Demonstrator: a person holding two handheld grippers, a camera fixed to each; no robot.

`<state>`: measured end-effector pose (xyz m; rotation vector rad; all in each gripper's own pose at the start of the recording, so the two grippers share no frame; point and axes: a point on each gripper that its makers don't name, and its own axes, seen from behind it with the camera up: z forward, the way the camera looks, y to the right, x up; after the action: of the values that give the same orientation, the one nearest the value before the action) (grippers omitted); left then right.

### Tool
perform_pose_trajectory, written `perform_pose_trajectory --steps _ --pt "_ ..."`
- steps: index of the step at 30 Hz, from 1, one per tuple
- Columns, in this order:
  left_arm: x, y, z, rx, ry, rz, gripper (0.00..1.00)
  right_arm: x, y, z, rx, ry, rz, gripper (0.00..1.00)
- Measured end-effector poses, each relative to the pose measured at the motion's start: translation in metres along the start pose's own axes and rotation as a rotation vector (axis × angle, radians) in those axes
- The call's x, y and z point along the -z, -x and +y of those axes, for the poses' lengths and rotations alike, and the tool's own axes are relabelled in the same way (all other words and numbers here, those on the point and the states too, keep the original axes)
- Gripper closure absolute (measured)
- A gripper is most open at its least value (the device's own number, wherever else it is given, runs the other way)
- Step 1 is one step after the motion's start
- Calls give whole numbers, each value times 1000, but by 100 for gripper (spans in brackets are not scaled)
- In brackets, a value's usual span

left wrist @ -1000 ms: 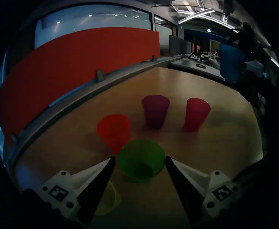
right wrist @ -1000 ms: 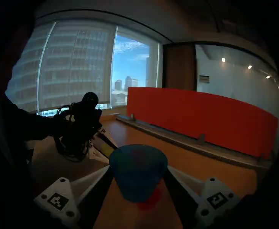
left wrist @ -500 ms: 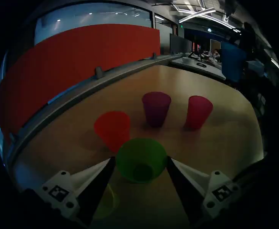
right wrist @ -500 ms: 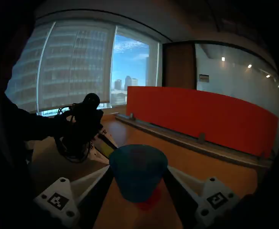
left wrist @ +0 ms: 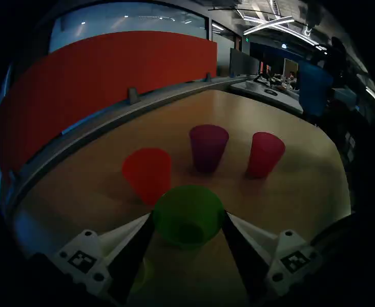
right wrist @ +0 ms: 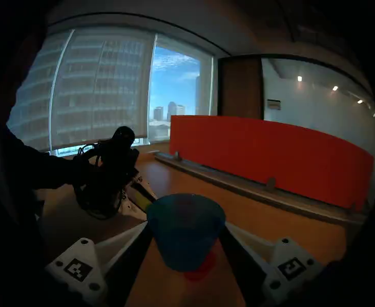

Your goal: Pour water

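A: What is the left gripper [left wrist: 187, 231] doing?

B: Its jaws are clamped on the green cup [left wrist: 188, 222], one finger pressing each side. The cup's mouth is turned toward the camera, so you look down into it, and it hangs above the surface [left wrist: 300, 189], toward the near edge.

A: Is there water in it?

B: I can't tell, the light is too dim.

A: What else is on the surface?

B: Three cups stand upright beyond the green one, around the middle and apart from each other. The orange cup [left wrist: 147, 174] is closest to the edge that runs along the red partition [left wrist: 100, 77]. The purple cup [left wrist: 208, 147] is in between and a little farther back. The pink cup [left wrist: 265, 153] is farthest from that edge. Something yellowish [left wrist: 145, 270] lies low beside the left finger, mostly hidden by it.

A: And the right gripper [right wrist: 186, 240]?

B: Its jaws grip the blue cup [right wrist: 186, 235] from both sides. That cup is upright and raised off the surface. A red patch [right wrist: 200, 270] shows just below its base, but I can't say what it is.

A: Is anything else in the right gripper view?

B: Off to the left a hand [right wrist: 82, 171] in a dark sleeve holds the other gripper, near the edge below the window [right wrist: 105, 87]. The red partition runs along the far edge.
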<state>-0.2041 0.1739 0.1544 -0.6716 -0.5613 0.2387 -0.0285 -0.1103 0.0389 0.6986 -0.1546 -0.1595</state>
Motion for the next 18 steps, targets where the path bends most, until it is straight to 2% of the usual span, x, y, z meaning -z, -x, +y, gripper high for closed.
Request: perform_pose_trajectory --steps 9,18 --pt "14 -11 6 14 6 38 11 1 -3 -2 3 2 2 11" --pt "45 -27 19 10 3 99 11 6 -10 -9 10 3 1 11"
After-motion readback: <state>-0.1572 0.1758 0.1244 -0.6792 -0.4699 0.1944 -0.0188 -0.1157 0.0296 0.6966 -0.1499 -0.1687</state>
